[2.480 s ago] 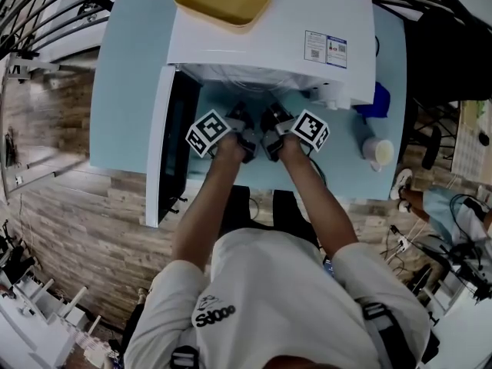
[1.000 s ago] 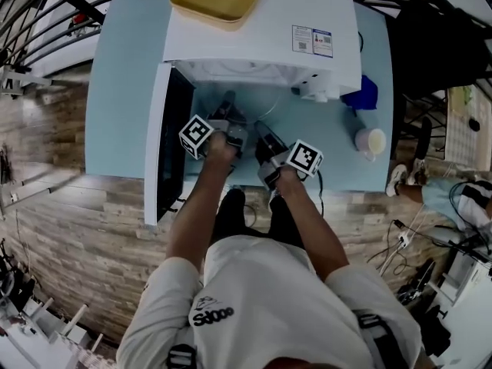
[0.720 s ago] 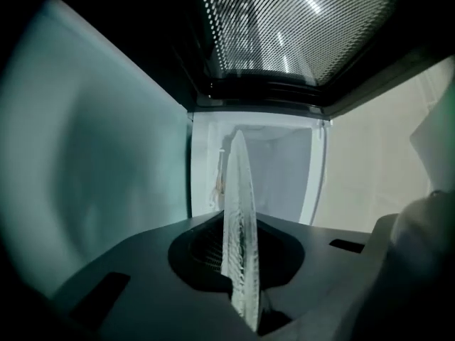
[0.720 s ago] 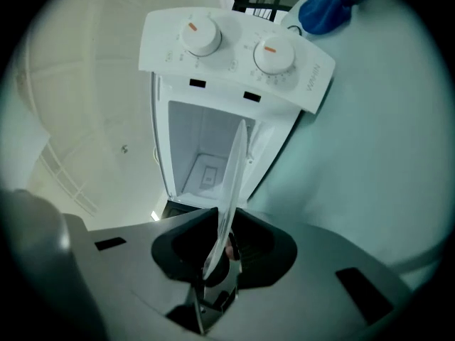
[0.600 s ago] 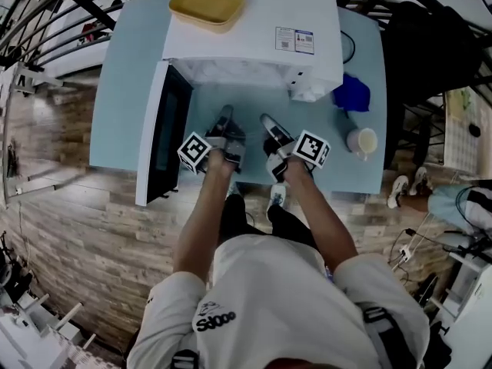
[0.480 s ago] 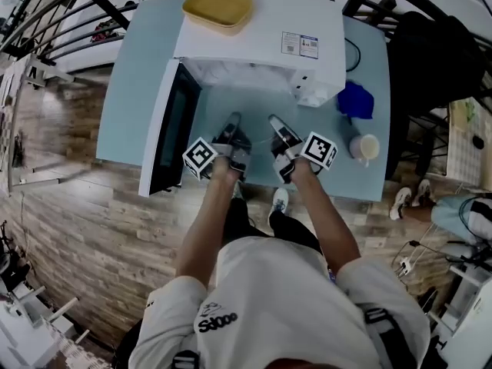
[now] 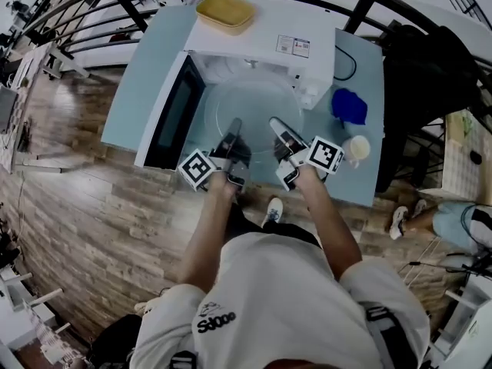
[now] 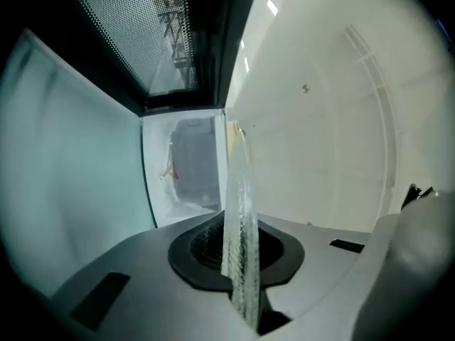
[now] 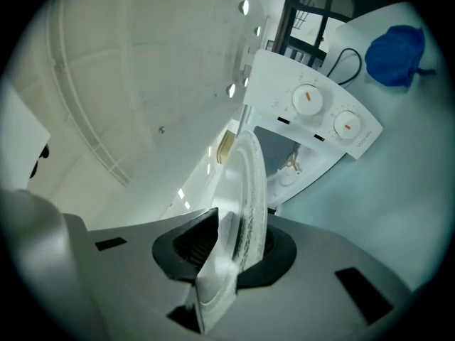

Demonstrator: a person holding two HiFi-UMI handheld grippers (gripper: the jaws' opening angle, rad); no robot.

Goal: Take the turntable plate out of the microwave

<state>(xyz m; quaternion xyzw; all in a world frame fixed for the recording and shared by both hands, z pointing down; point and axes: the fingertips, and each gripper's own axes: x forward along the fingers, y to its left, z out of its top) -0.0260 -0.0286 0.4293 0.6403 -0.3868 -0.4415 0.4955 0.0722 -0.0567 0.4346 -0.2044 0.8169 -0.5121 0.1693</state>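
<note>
The clear glass turntable plate [image 7: 255,102] hangs outside the white microwave [image 7: 265,41], in front of its open cavity and above the table. My left gripper [image 7: 234,127] is shut on the plate's near rim at the left, and my right gripper [image 7: 277,127] is shut on it at the right. In the left gripper view the plate [image 8: 240,190] runs edge-on up from the left gripper [image 8: 239,256]. In the right gripper view the plate's rim [image 9: 250,183] sits pinched in the right gripper [image 9: 229,253], with the microwave's two dials [image 9: 308,99] behind.
The microwave door [image 7: 171,114] stands open to the left. A yellow tray [image 7: 224,11] lies on top of the microwave. A blue cloth [image 7: 347,106] and a cup [image 7: 356,150] sit on the pale blue table [image 7: 146,68] at the right.
Both grippers have pulled back from the microwave and risen. The plate has come out of the cavity with them and now hangs in front of it.
</note>
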